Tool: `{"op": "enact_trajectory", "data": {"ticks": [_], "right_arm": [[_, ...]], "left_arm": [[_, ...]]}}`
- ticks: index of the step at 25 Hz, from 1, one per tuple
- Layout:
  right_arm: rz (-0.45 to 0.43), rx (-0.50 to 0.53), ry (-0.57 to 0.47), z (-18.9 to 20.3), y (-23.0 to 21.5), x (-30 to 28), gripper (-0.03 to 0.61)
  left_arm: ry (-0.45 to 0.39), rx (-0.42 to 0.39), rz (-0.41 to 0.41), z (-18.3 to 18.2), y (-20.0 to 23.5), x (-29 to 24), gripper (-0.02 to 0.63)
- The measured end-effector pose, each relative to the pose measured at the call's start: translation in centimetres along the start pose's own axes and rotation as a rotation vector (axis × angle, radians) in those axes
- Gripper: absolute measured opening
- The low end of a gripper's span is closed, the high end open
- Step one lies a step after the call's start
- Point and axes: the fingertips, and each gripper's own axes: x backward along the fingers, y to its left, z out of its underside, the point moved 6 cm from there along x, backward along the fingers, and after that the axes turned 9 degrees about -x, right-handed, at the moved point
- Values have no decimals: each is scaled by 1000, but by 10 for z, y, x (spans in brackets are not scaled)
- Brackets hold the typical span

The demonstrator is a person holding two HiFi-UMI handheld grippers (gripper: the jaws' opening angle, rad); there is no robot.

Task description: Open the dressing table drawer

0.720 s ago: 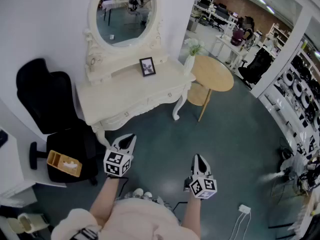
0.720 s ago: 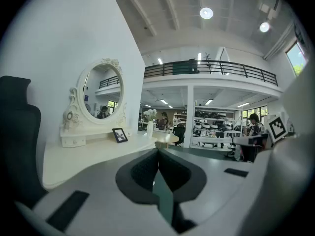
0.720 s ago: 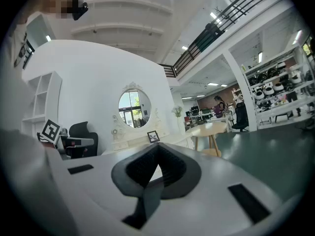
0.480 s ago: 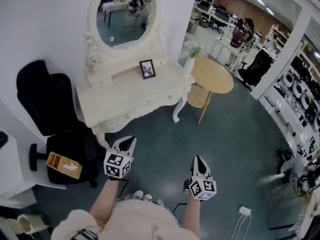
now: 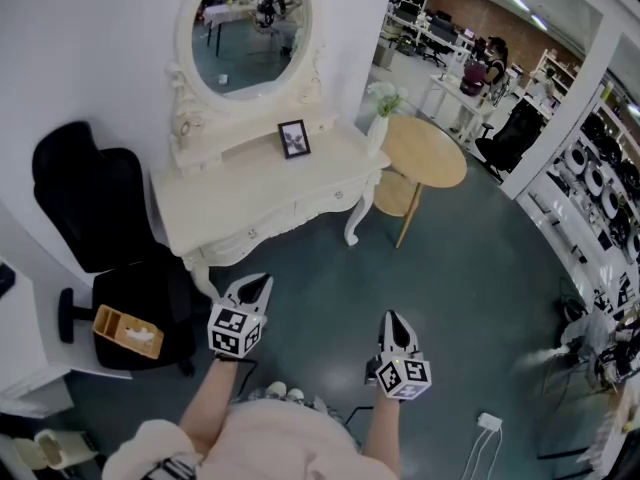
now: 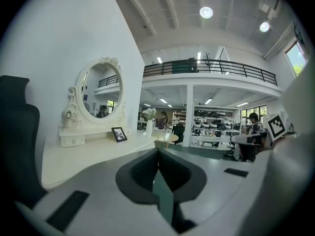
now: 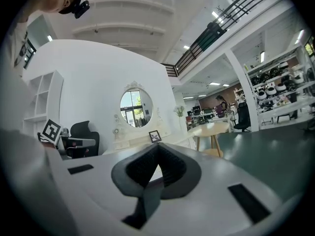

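Observation:
The cream dressing table [image 5: 250, 193] stands against the wall under an oval mirror [image 5: 250, 28]. Its drawer fronts [image 5: 318, 201] with small knobs look closed. My left gripper [image 5: 258, 284] hangs shut and empty over the floor, a short way in front of the table's left leg. Farther right and nearer to me, my right gripper [image 5: 393, 319] is also shut and empty. In the left gripper view, the left gripper [image 6: 157, 152] points past the table top [image 6: 83, 156]. The right gripper [image 7: 157, 146] faces the table [image 7: 138, 140] from a distance.
A photo frame [image 5: 294, 137] and a vase of flowers [image 5: 379, 118] stand on the table. A round wooden side table [image 5: 428, 148] stands to its right, and a black office chair [image 5: 95, 213] to its left. A yellow box [image 5: 128, 329] sits on the chair's seat. Cables [image 5: 485, 428] lie on the floor.

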Motion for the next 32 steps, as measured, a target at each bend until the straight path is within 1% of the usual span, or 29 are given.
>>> {"op": "enact_trajectory", "data": {"ticks": [5, 11, 12, 13, 15, 18, 22, 24, 26, 32], "right_arm": [[-9, -24, -3, 2, -2, 2, 17], [-12, 6, 18, 4, 1, 2, 17], [-16, 5, 17, 4, 1, 1, 28], [-18, 5, 15, 3, 2, 1, 56], [-19, 1, 12, 3, 3, 0, 147], [-11, -14, 0, 3, 4, 1, 262], [-5, -37, -22, 2, 3, -1, 390], [-3, -45, -27, 4, 3, -3, 424], [0, -42, -26, 4, 5, -4, 442], [6, -36, -24, 5, 16, -11, 454]], "left_arm": [[4, 0, 4, 1, -2, 0, 28], [9, 0, 6, 3, -2, 1, 28], [10, 1, 8, 3, -2, 0, 28], [11, 2, 9, 3, -2, 0, 28], [11, 5, 12, 4, -2, 1, 28], [15, 6, 11, 6, 0, 3, 28], [21, 9, 12, 8, 2, 3, 28], [21, 9, 15, 8, 5, 3, 28], [25, 10, 16, 9, 7, 4, 28], [27, 14, 29, 10, 18, 2, 28]]}}
